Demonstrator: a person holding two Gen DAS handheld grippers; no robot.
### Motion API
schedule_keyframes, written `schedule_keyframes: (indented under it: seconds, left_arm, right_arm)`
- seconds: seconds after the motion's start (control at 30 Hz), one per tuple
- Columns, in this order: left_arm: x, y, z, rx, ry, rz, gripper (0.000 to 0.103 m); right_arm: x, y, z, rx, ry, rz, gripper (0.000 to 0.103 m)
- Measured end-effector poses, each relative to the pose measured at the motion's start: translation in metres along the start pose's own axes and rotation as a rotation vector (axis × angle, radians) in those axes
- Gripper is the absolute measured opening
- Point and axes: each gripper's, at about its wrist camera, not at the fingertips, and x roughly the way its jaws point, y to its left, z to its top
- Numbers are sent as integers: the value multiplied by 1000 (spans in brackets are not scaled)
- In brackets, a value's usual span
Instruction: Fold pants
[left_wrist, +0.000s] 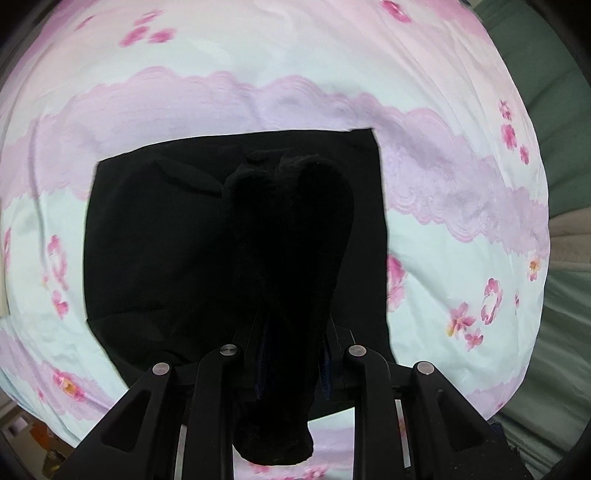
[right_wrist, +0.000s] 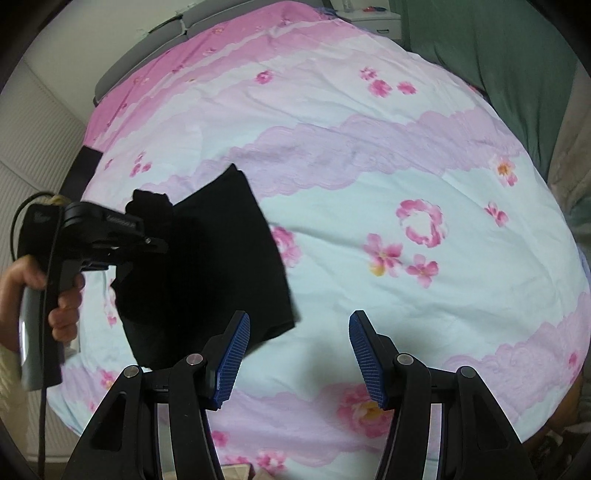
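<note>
The black pants (left_wrist: 166, 240) lie partly folded on the pink flowered bedspread (left_wrist: 258, 55). My left gripper (left_wrist: 291, 354) is shut on a bunched part of the pants, which covers its fingers and hangs down in front of the camera. In the right wrist view the pants (right_wrist: 221, 258) lie left of centre, and the left gripper (right_wrist: 147, 221) holds black cloth at their left side. My right gripper (right_wrist: 299, 354) is open and empty above the bedspread (right_wrist: 406, 166), just right of the pants' near corner.
A green fabric (right_wrist: 517, 55) lies along the bed's right side. A grey headboard (right_wrist: 155, 44) and a white wall (right_wrist: 37, 129) stand at the far left. A hand (right_wrist: 62, 295) holds the left gripper's handle.
</note>
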Motion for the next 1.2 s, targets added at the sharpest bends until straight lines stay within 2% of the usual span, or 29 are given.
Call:
schedule_keyframes:
  seconds: [0.07, 0.13, 0.17, 0.2, 0.3, 0.4, 0.57, 0.63, 0.7, 0.8, 1.03, 1.2]
  left_arm:
    - [6, -10, 6, -8, 7, -20, 28]
    - [9, -16, 12, -16, 15, -72, 41]
    - [8, -17, 14, -16, 14, -101, 57]
    - [4, -19, 15, -13, 8, -118, 66]
    - [-17, -17, 12, 49, -40, -127, 68]
    - [-38, -1, 1, 105, -108, -77, 69]
    - [-46, 45, -41, 190, -171, 80, 69]
    - [-39, 69, -64, 208, -177, 156, 69]
    - [-30, 88, -83, 200, -159, 195, 69]
    - [-16, 112, -109, 139, -101, 179, 69]
    - [-2, 139, -134, 8, -78, 122, 69]
    - [1, 144, -136, 16, -78, 127, 69]
  right_arm:
    - [4, -7, 0, 12, 8, -5, 57]
    - [9, -13, 0, 24, 18, -8, 57]
    - [11, -15, 1, 26, 21, -8, 57]
    - [12, -16, 1, 27, 24, -6, 57]
    - [19, -15, 3, 17, 36, 1, 58]
    - [24, -9, 5, -1, 35, 19, 58]
    - [41, 13, 7, -60, 46, 84, 58]
    - [54, 27, 9, -96, 61, 128, 58]
    - [67, 40, 9, -128, 83, 169, 58]
    - [90, 58, 10, -175, 127, 204, 58]
    - [135, 73, 15, -164, 200, 223, 58]
    - [166, 71, 19, -75, 278, 215, 58]
